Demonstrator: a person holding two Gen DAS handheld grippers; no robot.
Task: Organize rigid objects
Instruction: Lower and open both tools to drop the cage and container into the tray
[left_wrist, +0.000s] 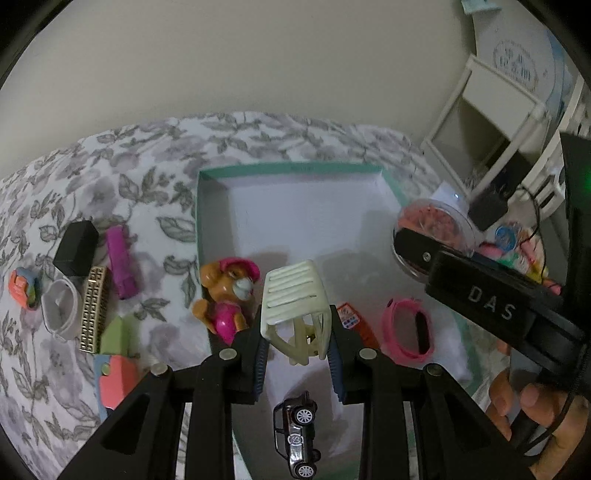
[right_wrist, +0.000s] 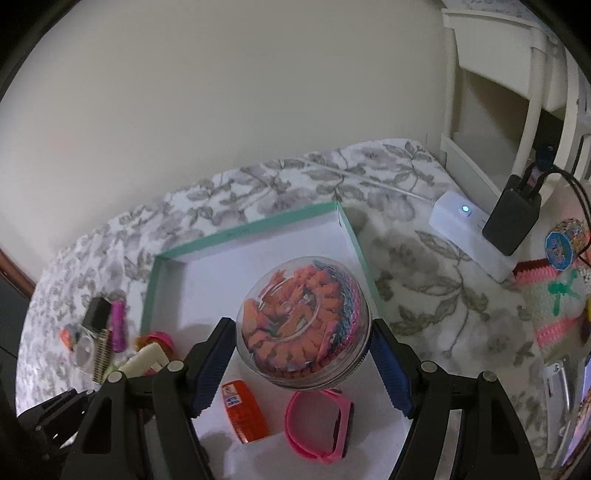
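Bedspread (left_wrist: 110, 177) with a grey leaf print covers the bed on which everything lies. On it sits a wide, shallow box (left_wrist: 291, 170) with a teal rim and a white floor, open at the top. The right gripper (right_wrist: 303, 343) hangs over the box's right half, its jaws clamped on a round clear jar (right_wrist: 304, 317) filled with orange and pink pieces; the blue pads press its two sides. The left gripper (left_wrist: 297, 352) is over the near part of the box, its jaws clenched on a pale cream toy chair (left_wrist: 295, 302) with a slatted back, held clear of the box floor and tilted.

In the box lie a pink wristband (left_wrist: 404, 330) near the right wall, an orange-and-white packet (left_wrist: 352, 321) just beside it, a brown puppy figure (left_wrist: 229, 291) in pink at the left wall, and a dark toy car (left_wrist: 297, 435) on its side by the near edge.

Left of the box, on the bedspread, lie a black block (left_wrist: 75, 247), a magenta tube (left_wrist: 122, 266), a gold grid-patterned piece (left_wrist: 94, 308), a white ring-shaped thing (left_wrist: 61, 308) and a small orange-and-blue toy (left_wrist: 24, 288).

To the right, outside the box, a white power strip (right_wrist: 469, 232) with a lit dot carries a black plug (right_wrist: 511, 218).
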